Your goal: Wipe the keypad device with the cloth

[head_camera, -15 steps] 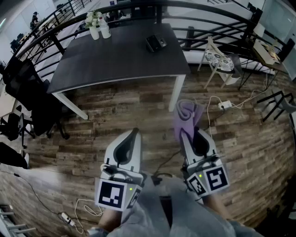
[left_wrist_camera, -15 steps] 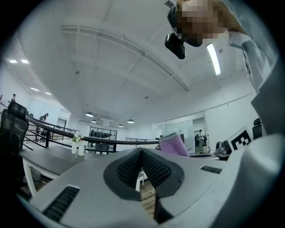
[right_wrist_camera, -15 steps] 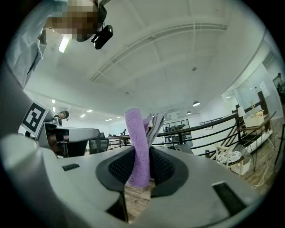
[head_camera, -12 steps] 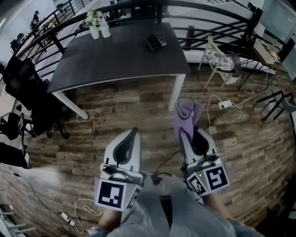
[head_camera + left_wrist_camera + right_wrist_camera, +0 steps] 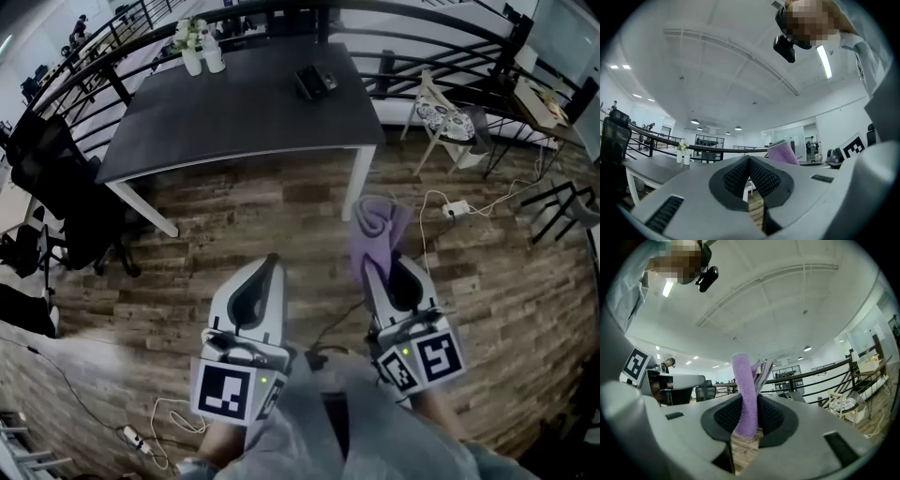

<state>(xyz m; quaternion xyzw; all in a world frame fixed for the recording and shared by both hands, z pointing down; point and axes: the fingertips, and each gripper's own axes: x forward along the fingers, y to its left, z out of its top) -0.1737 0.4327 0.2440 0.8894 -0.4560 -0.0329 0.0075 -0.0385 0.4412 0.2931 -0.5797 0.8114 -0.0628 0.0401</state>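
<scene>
Right now both tools hang low in front of the body over the wooden floor, well short of the dark tabletop. My right tool is clamped on the purple cloth. In its own view the cloth is pinched between the pads and stands up past the tips in a loose roll, which leaves a soft bundle out front for wiping. My left tool has its jaws brought together on nothing, with only floor showing behind them. I judge it is kept free to steady the device. The keypad device lies on the far part of the tabletop toward the right edge, well apart from both tools and from the white vases at the far left corner. Wiping has not begun. The next move calls for closing in on the tabletop and laying the cloth end on the keys.
</scene>
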